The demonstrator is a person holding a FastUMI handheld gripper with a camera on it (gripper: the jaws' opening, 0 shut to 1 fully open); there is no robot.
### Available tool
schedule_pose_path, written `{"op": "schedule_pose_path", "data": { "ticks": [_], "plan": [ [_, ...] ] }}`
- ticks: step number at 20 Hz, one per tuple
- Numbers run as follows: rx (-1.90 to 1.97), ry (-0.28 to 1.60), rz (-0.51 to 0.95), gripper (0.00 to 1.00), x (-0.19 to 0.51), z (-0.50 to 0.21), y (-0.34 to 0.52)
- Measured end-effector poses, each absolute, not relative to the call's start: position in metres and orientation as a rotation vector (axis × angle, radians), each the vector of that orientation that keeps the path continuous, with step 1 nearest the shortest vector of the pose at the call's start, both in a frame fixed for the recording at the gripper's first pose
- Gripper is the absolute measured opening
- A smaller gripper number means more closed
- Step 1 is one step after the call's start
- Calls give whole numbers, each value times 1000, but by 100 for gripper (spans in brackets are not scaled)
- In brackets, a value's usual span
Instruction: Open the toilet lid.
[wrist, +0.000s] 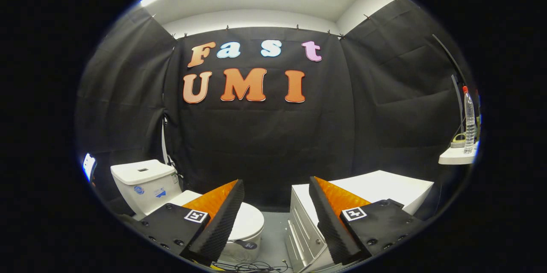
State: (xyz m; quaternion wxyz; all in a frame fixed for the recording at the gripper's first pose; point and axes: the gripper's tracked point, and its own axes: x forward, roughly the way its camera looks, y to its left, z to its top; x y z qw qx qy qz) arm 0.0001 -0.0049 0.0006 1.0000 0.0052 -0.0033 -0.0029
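Observation:
A white toilet stands on the floor below and beyond my left finger, with its tank (145, 183) against the booth wall and its lid (248, 221) lying flat and closed on the bowl. My left finger covers the near part of the lid. My gripper (275, 198) is open, held well above and short of the toilet, with nothing between its fingers.
A white cabinet (384, 187) with drawers stands beyond my right finger. A small white shelf (455, 155) on the right wall carries a clear water bottle (469, 119). Cables lie on the grey floor (275, 232) between toilet and cabinet.

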Motion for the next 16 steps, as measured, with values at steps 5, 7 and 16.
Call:
{"op": "schedule_pose_path", "data": {
  "ticks": [5, 7, 16],
  "plan": [
    [10, -6, -4, 98, -1, -1, -4],
    [13, -5, -7, 98, 0, 0, -5],
    [9, -10, -26, 98, 0, 2, -11]
  ]
}}
